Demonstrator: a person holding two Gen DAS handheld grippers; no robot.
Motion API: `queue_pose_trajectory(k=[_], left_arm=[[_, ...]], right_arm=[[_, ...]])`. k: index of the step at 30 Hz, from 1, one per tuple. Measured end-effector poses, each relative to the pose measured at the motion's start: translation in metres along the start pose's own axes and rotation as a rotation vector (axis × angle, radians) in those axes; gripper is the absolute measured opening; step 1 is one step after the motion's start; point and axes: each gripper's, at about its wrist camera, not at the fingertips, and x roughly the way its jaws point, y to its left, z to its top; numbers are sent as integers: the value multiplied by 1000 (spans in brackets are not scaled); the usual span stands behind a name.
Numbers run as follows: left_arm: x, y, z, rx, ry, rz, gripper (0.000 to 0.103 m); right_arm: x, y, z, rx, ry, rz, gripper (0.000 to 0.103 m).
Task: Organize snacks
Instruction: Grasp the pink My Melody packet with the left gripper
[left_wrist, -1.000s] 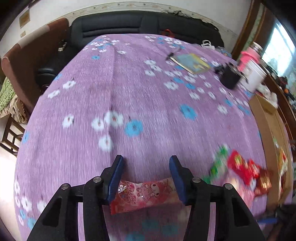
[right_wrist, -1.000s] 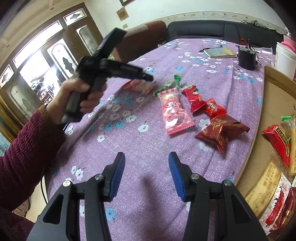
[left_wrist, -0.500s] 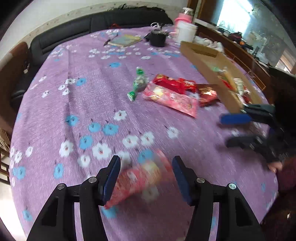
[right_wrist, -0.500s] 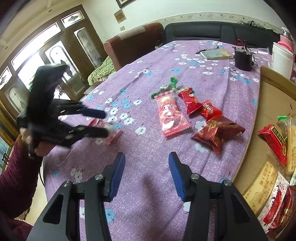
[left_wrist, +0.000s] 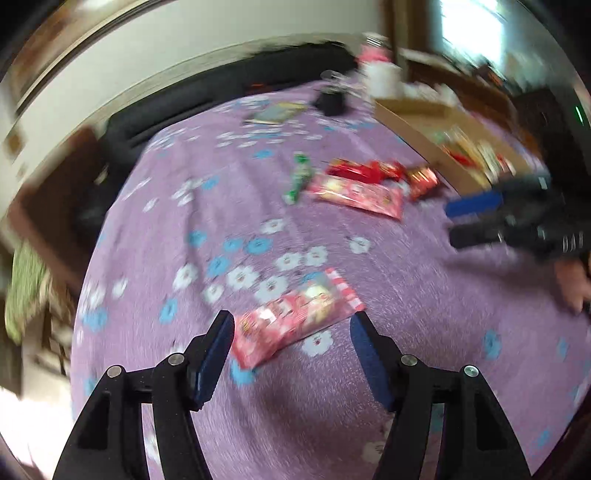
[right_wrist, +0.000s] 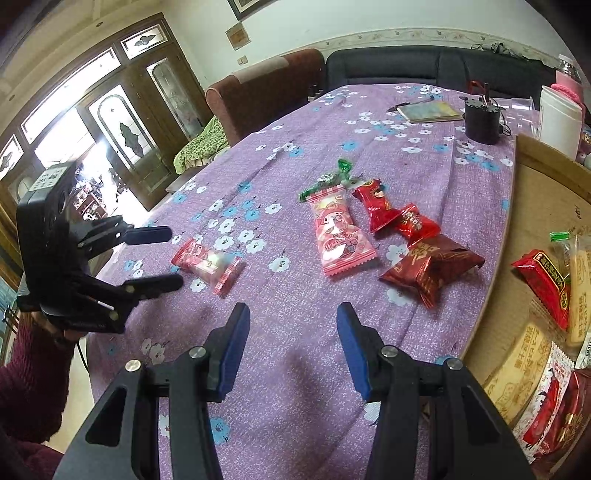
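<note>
A small pink snack packet (left_wrist: 295, 317) (right_wrist: 207, 264) lies flat on the purple flowered cloth. My left gripper (left_wrist: 291, 326) (right_wrist: 176, 257) hovers right at it, jaws opening, pads off the wrapper. My right gripper (right_wrist: 291, 325) (left_wrist: 450, 223) stands open over bare cloth with nothing between its fingers. Beyond it lie a larger pink packet (right_wrist: 341, 230), a green candy (right_wrist: 328, 179), two bright red packets (right_wrist: 376, 206) and a dark red packet (right_wrist: 436, 266). The wooden tray (right_wrist: 535, 206) at the right holds several packed snacks.
At the table's far end sit a notebook (right_wrist: 430, 110), a black pot (right_wrist: 482, 122) and a white container (right_wrist: 559, 118). A black sofa (right_wrist: 424, 66) and a brown armchair (right_wrist: 269, 88) stand behind. The table's left edge drops off beside the left hand.
My left gripper carried the small pink packet away from the snack pile toward the near left of the table, widened its jaws and let it drop onto the cloth. The right gripper stayed put.
</note>
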Motion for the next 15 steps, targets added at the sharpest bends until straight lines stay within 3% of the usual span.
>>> queue_pose_trajectory(k=[2, 4, 6, 8, 10, 12, 15], left_arm=[[8, -1, 6, 75, 15, 7, 69], [18, 5, 11, 124, 75, -45, 69], [21, 8, 13, 167, 80, -33, 69], [28, 8, 16, 211, 117, -80, 69], [31, 4, 15, 244, 122, -69, 69], [37, 2, 14, 248, 135, -79, 69], [39, 11, 16, 151, 122, -72, 66]], right_arm=[[-1, 0, 0, -1, -4, -4, 48], [-2, -2, 0, 4, -10, -7, 48], [-3, -4, 1, 16, -11, -5, 48], [-2, -6, 1, 25, -10, -7, 48], [-2, -6, 1, 23, -9, -10, 48], [-2, -5, 0, 20, -10, -12, 48], [-1, -7, 1, 26, -8, -12, 48]])
